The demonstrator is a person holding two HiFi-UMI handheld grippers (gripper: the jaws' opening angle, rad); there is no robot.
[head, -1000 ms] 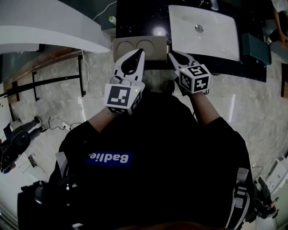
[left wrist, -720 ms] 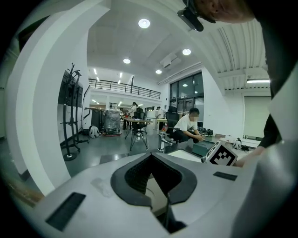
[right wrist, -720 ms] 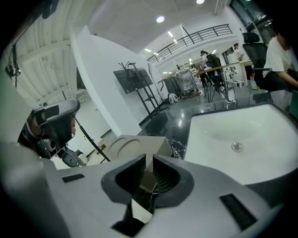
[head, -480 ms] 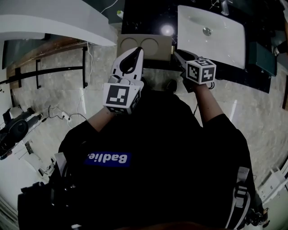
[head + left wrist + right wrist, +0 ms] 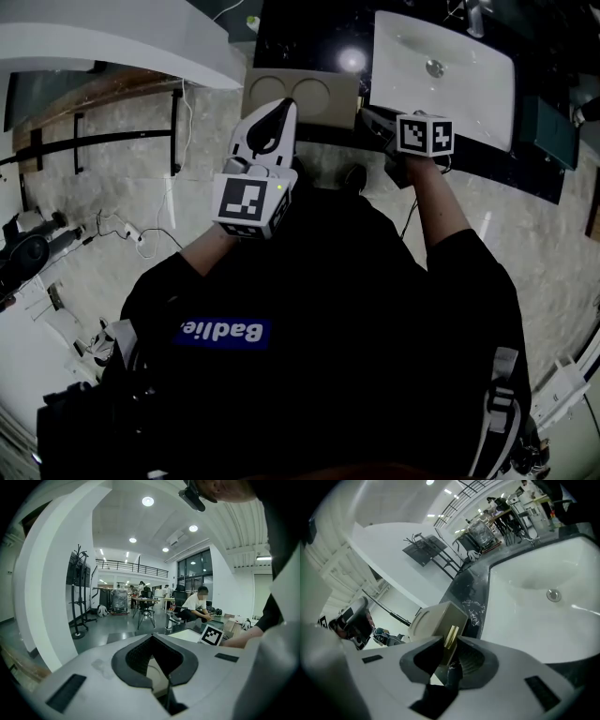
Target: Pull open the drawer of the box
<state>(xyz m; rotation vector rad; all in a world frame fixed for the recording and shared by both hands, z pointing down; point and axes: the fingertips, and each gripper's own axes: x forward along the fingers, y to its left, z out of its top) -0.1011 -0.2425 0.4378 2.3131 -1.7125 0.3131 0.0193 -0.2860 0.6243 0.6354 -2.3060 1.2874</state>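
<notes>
Beige box (image 5: 302,92), rectangular, with two round recesses in its lid, is seen in the head view on a glossy black counter (image 5: 300,37). A white basin-shaped sink (image 5: 450,84) is set just beside it. The white plastic left gripper (image 5: 286,105) is held over the box's near edge. The right gripper (image 5: 367,114) is reached in at the box's right end. Pale veined stone floor (image 5: 122,187) is seen below.

Left gripper view: the left gripper (image 5: 151,638) is seen with jaw tips drawn together and nothing held. Black ribbed pads line the teardrop gap behind the tips. A curved patch of the box (image 5: 156,673) is glimpsed through that gap.

Right gripper view: the right gripper (image 5: 450,641) is closed onto a thin flat beige handle (image 5: 451,635), pinched between the tips. The handle stands out from the end face of the box (image 5: 436,618). How far the drawer is drawn out cannot be told. The speckled counter (image 5: 466,590) and the smooth sink (image 5: 534,602) are seen behind.
</notes>
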